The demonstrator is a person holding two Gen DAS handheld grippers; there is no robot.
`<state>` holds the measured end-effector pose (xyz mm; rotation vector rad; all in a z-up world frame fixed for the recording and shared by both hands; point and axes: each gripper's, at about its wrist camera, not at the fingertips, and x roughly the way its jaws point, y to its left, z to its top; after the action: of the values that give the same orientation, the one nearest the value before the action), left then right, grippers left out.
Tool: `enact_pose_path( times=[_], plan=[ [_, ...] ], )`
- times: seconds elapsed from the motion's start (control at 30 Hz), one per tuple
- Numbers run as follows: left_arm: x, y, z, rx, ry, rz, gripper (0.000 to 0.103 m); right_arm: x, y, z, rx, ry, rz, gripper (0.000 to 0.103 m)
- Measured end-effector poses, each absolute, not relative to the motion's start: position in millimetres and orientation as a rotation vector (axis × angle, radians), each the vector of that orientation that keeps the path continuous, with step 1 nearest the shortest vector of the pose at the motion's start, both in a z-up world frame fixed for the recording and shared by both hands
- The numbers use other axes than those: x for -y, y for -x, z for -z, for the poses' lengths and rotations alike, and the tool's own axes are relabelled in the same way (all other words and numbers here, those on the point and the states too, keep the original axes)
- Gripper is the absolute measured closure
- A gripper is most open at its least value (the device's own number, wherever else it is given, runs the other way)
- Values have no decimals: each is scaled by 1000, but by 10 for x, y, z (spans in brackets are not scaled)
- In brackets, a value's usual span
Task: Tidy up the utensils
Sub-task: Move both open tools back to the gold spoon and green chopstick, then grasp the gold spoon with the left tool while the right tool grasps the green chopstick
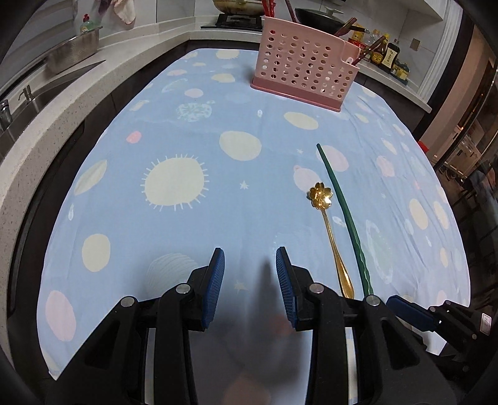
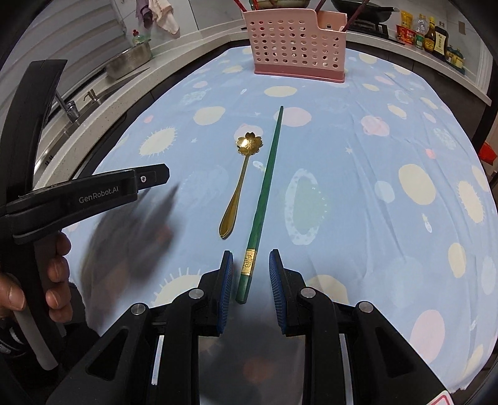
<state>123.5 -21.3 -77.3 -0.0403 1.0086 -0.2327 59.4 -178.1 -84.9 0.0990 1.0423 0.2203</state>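
A green chopstick (image 2: 267,174) with a gold band lies on the blue patterned cloth (image 2: 358,218), pointing toward the pink perforated utensil holder (image 2: 295,46) at the far edge. To its left lies a gold spoon (image 2: 241,183) with a flower-shaped bowl. My right gripper (image 2: 251,258) is open, and the chopstick's near end lies between its blue pads without touching them. My left gripper (image 1: 250,258) is open over bare cloth, left of the spoon (image 1: 330,236) and chopstick (image 1: 342,212). The holder (image 1: 305,74) holds reddish chopsticks.
A hand (image 2: 56,274) grips the left gripper's handle at the left edge. A sink with a tap (image 2: 70,109) and a steel bowl (image 1: 71,53) line the counter on the left. A stove with a wok (image 1: 320,17) and sauce bottles (image 2: 432,37) stand behind the holder.
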Motion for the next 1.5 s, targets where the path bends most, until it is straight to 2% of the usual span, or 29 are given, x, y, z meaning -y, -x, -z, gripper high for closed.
enact_pose_path(
  times=[0.23, 0.5, 0.67, 0.8, 1.03, 1.37, 1.5],
  plan=[
    [257, -1202, 800, -1021, 31, 246, 70, 1756, -595, 924, -1069, -99, -220, 82],
    [268, -1198, 813, -1027, 30, 254, 70, 1824, -623, 952, -1074, -114, -196, 95],
    [307, -1192, 816, -1031, 26, 267, 69, 1898, -624, 948, -1066, -133, -170, 96],
    [350, -1161, 802, -1024, 20, 280, 61, 1977, -615, 942, -1055, -152, -140, 96],
    [560, -1112, 803, -1030, -8, 339, 58, 2152, -607, 938, -1041, -205, -82, 96],
    [893, -1051, 877, -1047, -66, 435, 59, 2208, -595, 940, -1036, -230, -66, 96],
    [898, -1059, 935, -1068, -53, 441, 68, 2212, -594, 939, -1037, -232, -66, 96]
  ],
)
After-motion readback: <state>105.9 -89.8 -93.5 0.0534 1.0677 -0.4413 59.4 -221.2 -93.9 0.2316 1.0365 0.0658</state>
